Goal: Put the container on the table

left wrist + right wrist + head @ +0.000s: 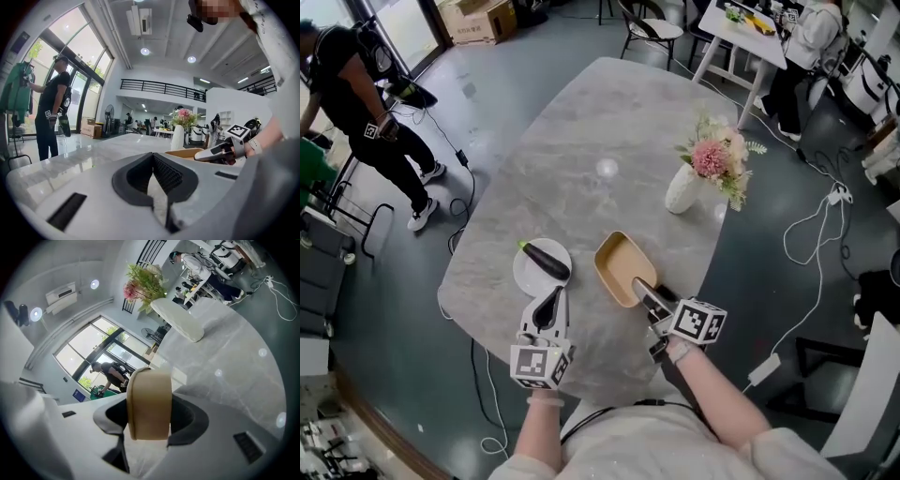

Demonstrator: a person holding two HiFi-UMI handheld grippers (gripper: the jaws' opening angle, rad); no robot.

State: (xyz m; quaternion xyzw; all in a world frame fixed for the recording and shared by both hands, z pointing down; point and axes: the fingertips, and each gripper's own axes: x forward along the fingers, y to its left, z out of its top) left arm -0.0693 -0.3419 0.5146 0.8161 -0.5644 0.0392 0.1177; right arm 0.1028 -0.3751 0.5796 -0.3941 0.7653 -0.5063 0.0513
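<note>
A tan rectangular container (623,267) is over the grey marble table (600,141), right of centre near the front edge. My right gripper (645,289) is shut on its near rim; in the right gripper view the tan rim (149,404) fills the gap between the jaws. Whether the container touches the tabletop I cannot tell. My left gripper (551,302) is shut with nothing in it, its tip at the near edge of a white plate (528,274) that carries a dark eggplant (547,261). The left gripper view shows the container (185,153) to the right.
A white vase (682,190) with pink flowers (712,157) stands behind the container to the right. A person in black (366,103) stands on the floor at far left. Chairs, another table and cables (811,234) surround the table.
</note>
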